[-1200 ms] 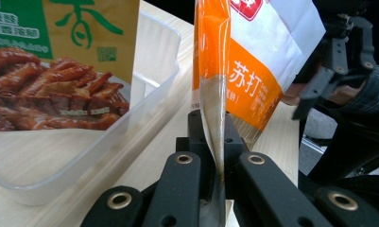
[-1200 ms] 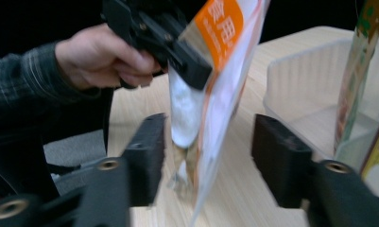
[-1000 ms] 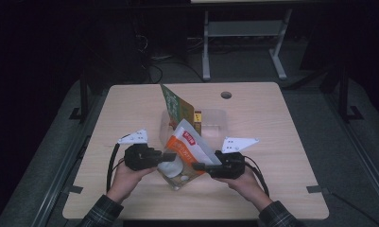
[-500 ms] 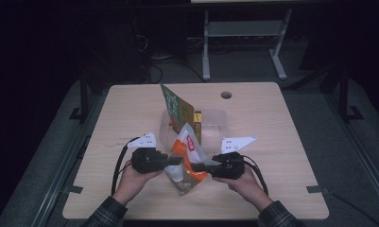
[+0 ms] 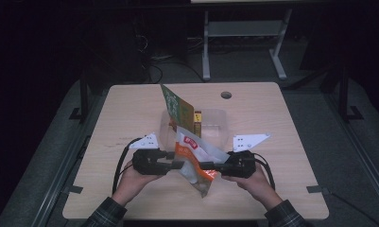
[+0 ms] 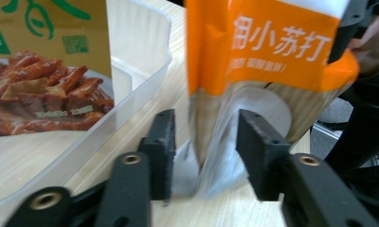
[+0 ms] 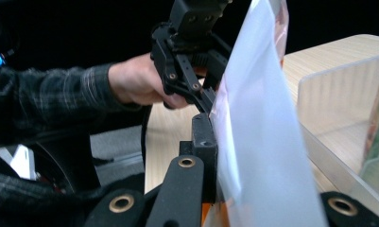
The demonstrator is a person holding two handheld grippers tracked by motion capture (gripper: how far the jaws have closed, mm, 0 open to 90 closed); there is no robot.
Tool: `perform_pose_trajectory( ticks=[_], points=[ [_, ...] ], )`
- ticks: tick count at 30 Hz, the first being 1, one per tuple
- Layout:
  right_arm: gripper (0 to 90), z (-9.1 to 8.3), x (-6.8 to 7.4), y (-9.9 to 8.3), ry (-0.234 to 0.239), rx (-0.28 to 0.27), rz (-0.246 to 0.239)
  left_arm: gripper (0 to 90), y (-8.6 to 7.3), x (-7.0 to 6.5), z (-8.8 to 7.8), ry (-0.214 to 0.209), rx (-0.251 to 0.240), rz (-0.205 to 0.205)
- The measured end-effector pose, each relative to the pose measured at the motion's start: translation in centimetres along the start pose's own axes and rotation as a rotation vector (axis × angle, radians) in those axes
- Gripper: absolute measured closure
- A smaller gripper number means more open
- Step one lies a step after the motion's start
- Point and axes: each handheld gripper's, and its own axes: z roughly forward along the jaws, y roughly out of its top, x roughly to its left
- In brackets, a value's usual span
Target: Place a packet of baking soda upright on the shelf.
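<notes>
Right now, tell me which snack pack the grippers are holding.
The orange pouch, held up between the left gripper and right gripper, in front of the tub. The green pack stands in the tub untouched.

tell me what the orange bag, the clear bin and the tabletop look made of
Orange bag: thin glossy plastic film, creased, with a see-through lower part.
Clear bin: stiff translucent plastic; the table shows through its walls.
Tabletop: pale wood-grain, matte, probably laminate rather than solid wood.

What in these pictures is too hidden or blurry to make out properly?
- Right gripper: in its own view the orange bag covers one jaw, so its grip is unclear.
- Small box in the clear bin: high view, label too small.
- Green packet: left gripper view, cut off by the frame edge.
</notes>
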Motion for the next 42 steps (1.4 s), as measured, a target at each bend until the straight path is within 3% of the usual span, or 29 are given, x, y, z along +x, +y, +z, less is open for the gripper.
perform_pose_trajectory(
  ticks=[2, 5, 12, 24, 31, 36, 42],
  points=[
    [90.0, -0.3, 0.1, 0.1, -0.011, 0.020, -0.018, 46.8, -0.1, 0.1, -0.1, 0.002, 0.008, -0.008],
    [90.0, -0.9, 0.2, 0.2, -0.026, 0.033, -0.023, 40.1, -0.4, -0.1, -0.3, 0.017, 0.042, 0.013],
    [90.0, -2.5, -0.1, 0.6, -0.065, 0.021, -0.028, 35.5, -2.3, -0.5, -1.0, 0.038, 0.103, 0.017],
    [90.0, -5.1, -0.4, 1.1, -0.131, -0.005, -0.013, 30.6, -4.7, -0.6, -2.4, 0.046, 0.119, -0.015],
    [90.0, -6.9, -1.0, 2.0, -0.170, -0.011, -0.022, 28.2, -5.3, 0.1, -1.8, 0.025, 0.133, -0.018],
    [90.0, -7.6, -1.8, 2.8, -0.192, -0.009, -0.032, 22.9, -5.5, 0.6, -1.6, 0.039, 0.133, -0.005],
    [90.0, -8.1, -2.8, 4.0, -0.232, -0.032, -0.029, 16.8, -5.8, 1.2, -1.6, 0.063, 0.129, -0.035]
  ],
)
